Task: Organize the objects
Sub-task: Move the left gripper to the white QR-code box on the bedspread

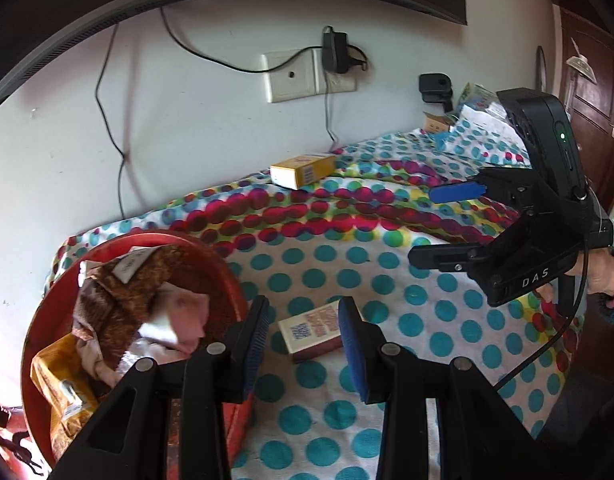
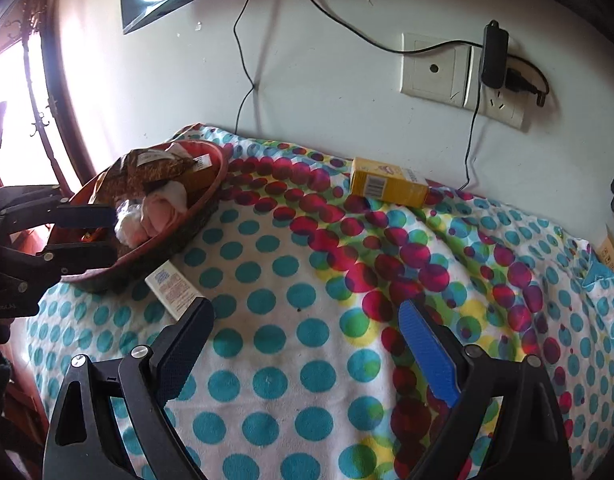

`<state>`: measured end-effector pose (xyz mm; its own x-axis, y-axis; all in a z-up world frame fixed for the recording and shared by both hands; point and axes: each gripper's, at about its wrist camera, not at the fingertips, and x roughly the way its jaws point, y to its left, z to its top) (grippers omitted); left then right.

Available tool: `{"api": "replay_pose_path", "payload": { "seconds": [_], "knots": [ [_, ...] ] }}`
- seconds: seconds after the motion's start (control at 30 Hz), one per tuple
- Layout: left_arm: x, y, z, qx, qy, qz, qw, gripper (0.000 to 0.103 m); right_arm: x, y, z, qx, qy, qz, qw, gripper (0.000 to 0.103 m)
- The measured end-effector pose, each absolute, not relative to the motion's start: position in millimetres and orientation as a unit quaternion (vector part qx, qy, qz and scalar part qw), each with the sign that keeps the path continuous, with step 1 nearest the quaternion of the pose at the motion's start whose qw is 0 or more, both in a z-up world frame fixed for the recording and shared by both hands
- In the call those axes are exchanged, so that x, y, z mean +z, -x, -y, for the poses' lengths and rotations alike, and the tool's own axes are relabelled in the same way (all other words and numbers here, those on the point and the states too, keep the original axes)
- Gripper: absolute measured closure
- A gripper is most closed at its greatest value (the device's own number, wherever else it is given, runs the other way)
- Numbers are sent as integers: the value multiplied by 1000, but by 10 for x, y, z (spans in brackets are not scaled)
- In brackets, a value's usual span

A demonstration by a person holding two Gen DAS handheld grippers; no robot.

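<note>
While the small box lies flat on the dotted cloth, right beside the red basket, the left gripper hangs just over it with its fingers apart, one on each side of the box and not touching it as far as I can see. From the right wrist view the same small box sits tucked against the basket's outer wall, half hidden behind the right gripper's dark finger.

That basket is pretty stuffed: a brown crinkly bag, a pink wad of something and a yellow packet down at the near end.

Further back near the wall there's a yellow box, lying on its side on the cloth, well apart from the basket.

Right gripper is over the middle of the cloth with its fingers wide apart, nothing between them. The left view shows it from the side, same story, held in a hand.

Behind it all, a wall socket with a black adapter plugged in, cables hanging down.
</note>
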<state>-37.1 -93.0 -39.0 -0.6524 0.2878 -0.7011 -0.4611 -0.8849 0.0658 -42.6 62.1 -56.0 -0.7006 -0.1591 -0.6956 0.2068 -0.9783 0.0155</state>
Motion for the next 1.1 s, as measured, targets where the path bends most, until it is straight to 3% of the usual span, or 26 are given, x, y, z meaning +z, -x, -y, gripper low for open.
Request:
{"api": "replay_pose_path", "payload": {
  "seconds": [0.33, 0.5, 0.73, 1.1],
  "knots": [
    [-688, 517, 684, 888, 406, -114, 181, 63, -1142, 593, 328, -924, -369, -19, 95, 10],
    [-735, 661, 546, 896, 420, -48, 139, 60, -1414, 710, 879, -921, -378, -4, 92, 10],
    [-842, 706, 431, 904, 417, -80, 46, 58, -1498, 901, 1132, -919, -378, 58, 100, 10],
    [-933, 673, 337, 908, 404, -103, 34, 42, -1577, 1060, 1400, -914, -388, 66, 104, 10]
  ]
}}
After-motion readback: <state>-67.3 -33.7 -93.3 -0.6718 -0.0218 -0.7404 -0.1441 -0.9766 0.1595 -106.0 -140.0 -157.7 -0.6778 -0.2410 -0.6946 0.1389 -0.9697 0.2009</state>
